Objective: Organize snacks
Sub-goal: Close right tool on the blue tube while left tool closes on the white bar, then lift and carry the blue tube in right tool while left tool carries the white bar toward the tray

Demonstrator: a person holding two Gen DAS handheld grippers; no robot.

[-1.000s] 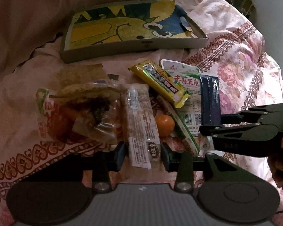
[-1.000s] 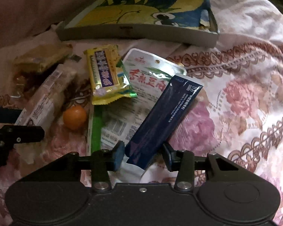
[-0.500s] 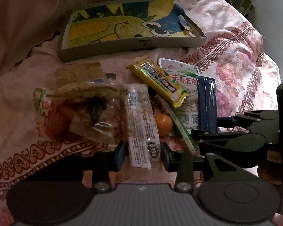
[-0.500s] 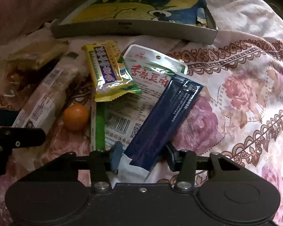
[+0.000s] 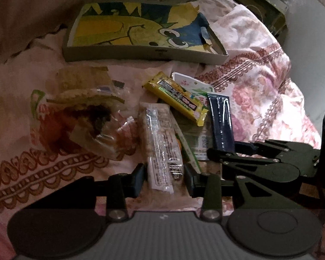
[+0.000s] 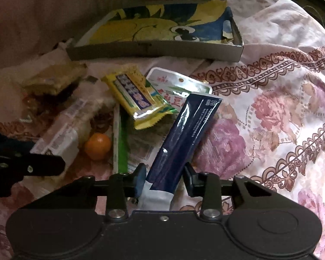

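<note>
Snacks lie in a heap on a floral bedspread. My left gripper (image 5: 164, 179) has a clear-wrapped long packet (image 5: 162, 149) between its jaws, the pads close beside its edges with thin gaps showing. My right gripper (image 6: 164, 178) is closing around a dark blue stick pack (image 6: 184, 134); the left pad is almost on it and a gap remains on the right. Further back are a yellow bar (image 6: 136, 97), a green-and-white pouch (image 6: 175, 80) and a small orange (image 6: 97, 143). The grey tray (image 5: 145, 54) with a cartoon print lies beyond the heap.
Cracker packets (image 5: 82, 82) and a crumpled red-printed bag (image 5: 75, 125) lie left of the heap. The right gripper (image 5: 260, 158) reaches in from the right of the left wrist view. Bare bedspread (image 6: 270, 119) spreads to the right. A pink blanket rises behind the tray.
The right jaws have narrowed around the blue stick pack. In the left wrist view the right gripper has come further in, and the clear packet now hides most of the orange.
</note>
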